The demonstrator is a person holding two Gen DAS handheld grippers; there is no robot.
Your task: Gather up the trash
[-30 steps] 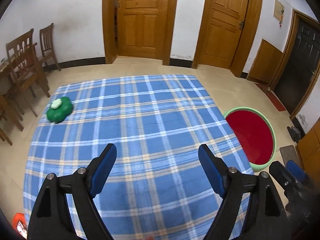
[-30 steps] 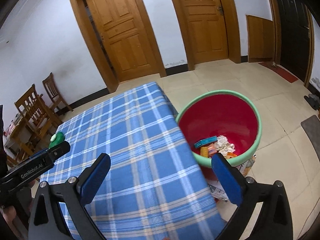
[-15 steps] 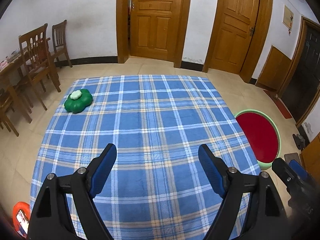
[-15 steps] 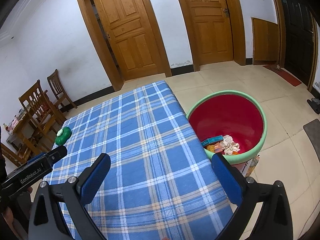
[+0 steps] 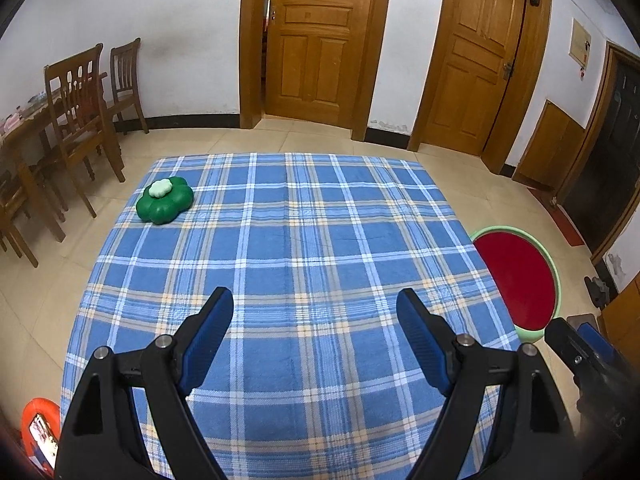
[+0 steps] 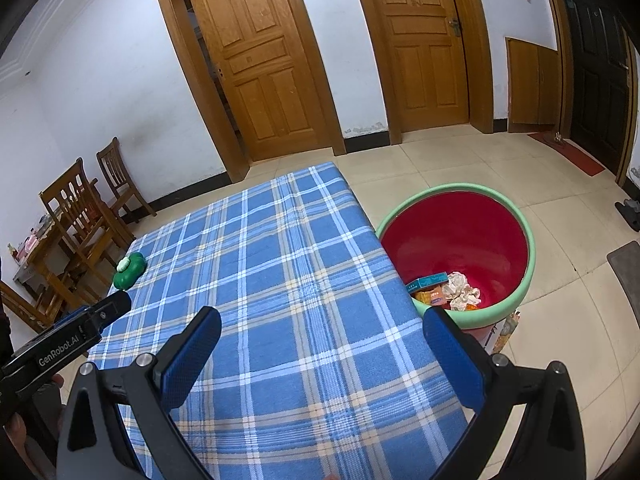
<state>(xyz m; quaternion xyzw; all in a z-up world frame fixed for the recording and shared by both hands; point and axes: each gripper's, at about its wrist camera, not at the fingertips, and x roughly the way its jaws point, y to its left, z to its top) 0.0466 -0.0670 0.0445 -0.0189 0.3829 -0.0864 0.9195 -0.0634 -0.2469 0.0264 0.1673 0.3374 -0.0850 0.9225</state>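
1. Lately the left wrist view has swung: a second ago the green flower-shaped object (image 5: 165, 200) sat far out at the left edge of that picture, and now it lies nearer the middle, with more of the chairs (image 5: 82, 112) and the wall showing. The red basin (image 5: 520, 276) has slid towards the right edge of that view.
2. Nothing on the bench (image 5: 288, 264) has shifted; its blue checked cloth shows no loose litter, only the green object near its far left corner.
3. The trash (image 6: 448, 288) already lies in the basin's bottom: crumpled paper, a blue packet and orange wrappers, seen from the right wrist view. The basin stands on the floor, just beside the bench's right edge.
4. Judged from this, collecting looks mostly done, and the swing reads as a search for leftovers. Whether the green object counts as trash I cannot tell.
5. The left hand-held gripper (image 5: 316, 320) hangs over the near part of the bench, tilted downward, its blue pads spread wide with only cloth between them; it holds nothing.
6. The right hand-held gripper (image 6: 320, 344) sits over the bench's near right corner, likewise angled down, jaws wide apart and empty; its view has hardly altered.
7. Each hand-held gripper shows at the edge of the other's view, so the two are side by side.
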